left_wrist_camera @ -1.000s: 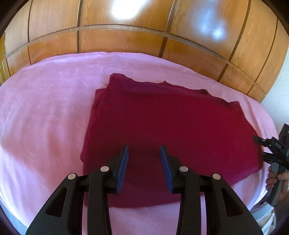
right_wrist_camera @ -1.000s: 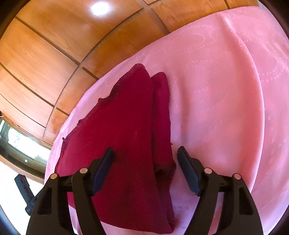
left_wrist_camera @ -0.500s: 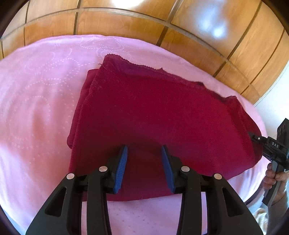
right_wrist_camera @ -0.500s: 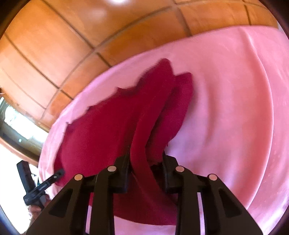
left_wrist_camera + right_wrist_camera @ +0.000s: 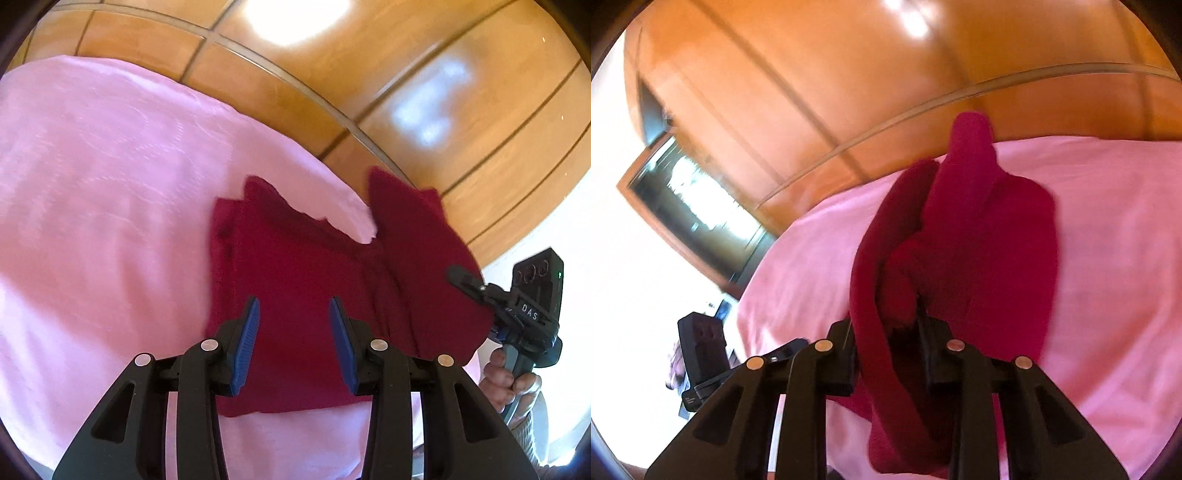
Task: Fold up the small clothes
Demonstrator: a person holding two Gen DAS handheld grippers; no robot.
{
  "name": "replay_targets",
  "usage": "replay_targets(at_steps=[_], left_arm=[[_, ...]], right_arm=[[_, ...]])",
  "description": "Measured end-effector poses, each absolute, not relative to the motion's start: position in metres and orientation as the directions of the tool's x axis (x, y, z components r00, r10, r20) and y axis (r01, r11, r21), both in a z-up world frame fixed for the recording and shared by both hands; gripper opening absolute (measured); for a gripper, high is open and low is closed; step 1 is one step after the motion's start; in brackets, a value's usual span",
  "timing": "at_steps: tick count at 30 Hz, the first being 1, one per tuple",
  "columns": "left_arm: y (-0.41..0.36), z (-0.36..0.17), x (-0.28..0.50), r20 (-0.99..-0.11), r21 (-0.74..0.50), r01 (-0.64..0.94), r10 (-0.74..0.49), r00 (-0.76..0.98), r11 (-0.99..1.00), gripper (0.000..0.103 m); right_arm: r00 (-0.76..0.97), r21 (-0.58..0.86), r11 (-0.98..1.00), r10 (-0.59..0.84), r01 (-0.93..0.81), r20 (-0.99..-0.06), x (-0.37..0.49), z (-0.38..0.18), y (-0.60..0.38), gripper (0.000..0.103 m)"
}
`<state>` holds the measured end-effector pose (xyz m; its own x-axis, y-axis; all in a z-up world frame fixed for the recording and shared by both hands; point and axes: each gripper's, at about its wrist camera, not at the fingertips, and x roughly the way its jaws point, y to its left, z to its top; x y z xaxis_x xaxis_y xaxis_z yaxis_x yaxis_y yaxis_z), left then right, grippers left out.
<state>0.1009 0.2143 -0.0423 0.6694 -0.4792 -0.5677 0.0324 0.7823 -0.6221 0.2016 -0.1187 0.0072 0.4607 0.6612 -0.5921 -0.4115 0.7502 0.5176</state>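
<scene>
While right hand-held gripper (image 5: 886,332) pinches cloth (image 5: 314,266)

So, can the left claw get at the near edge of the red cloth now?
Probably yes: the left claw hangs open over the red cloth, nothing between them; the right claw grips only the far side.

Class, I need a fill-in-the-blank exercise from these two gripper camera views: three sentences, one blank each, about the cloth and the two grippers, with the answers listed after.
1. The dark red cloth lies on a ____ bedsheet.
2. The ____ gripper is shut on the cloth's raised edge.
3. The left gripper is ____, holding nothing.

Answers: pink; right; open
</scene>
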Motion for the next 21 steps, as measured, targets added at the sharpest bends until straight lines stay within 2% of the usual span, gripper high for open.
replay_targets(at_steps=[6, 8, 10, 12, 15, 16, 18, 21], left_arm=[[0.240, -0.046, 0.093, -0.546, -0.678, -0.004, -0.499, 0.673, 0.735, 0.038], [0.245, -0.046, 0.094, -0.541, -0.692, -0.011, -0.508, 0.671, 0.722, 0.045], [0.247, -0.044, 0.098, -0.526, -0.713, -0.010, -0.525, 0.669, 0.701, 0.047], [0.246, -0.041, 0.104, -0.512, -0.729, 0.005, -0.550, 0.660, 0.685, 0.047], [0.242, -0.032, 0.116, -0.511, -0.727, 0.028, -0.568, 0.645, 0.686, 0.048], [0.239, -0.028, 0.119, -0.506, -0.730, 0.042, -0.581, 0.637, 0.683, 0.048], [0.232, -0.023, 0.128, -0.499, -0.739, 0.067, -0.611, 0.614, 0.671, 0.061], [0.218, -0.022, 0.144, -0.532, -0.725, 0.082, -0.632, 0.564, 0.684, 0.061]], right_arm=[[0.336, 0.460, 0.749, 0.639, -0.476, -0.692, 0.212, -0.039, -0.032, 0.023], [0.328, 0.413, 0.761, 0.609, -0.501, -0.722, 0.206, -0.051, -0.019, 0.023], [0.332, 0.376, 0.754, 0.600, -0.538, -0.728, 0.200, -0.058, -0.011, 0.026], [0.319, 0.406, 0.715, 0.648, -0.569, -0.692, 0.195, -0.055, -0.014, 0.047], [0.283, 0.455, 0.642, 0.720, -0.617, -0.633, 0.175, -0.049, -0.019, 0.062], [0.275, 0.460, 0.630, 0.730, -0.626, -0.626, 0.169, -0.047, -0.024, 0.063], [0.262, 0.468, 0.612, 0.743, -0.637, -0.616, 0.154, -0.043, -0.035, 0.064], [0.297, 0.446, 0.635, 0.728, -0.631, -0.618, 0.134, -0.040, -0.060, 0.067]])
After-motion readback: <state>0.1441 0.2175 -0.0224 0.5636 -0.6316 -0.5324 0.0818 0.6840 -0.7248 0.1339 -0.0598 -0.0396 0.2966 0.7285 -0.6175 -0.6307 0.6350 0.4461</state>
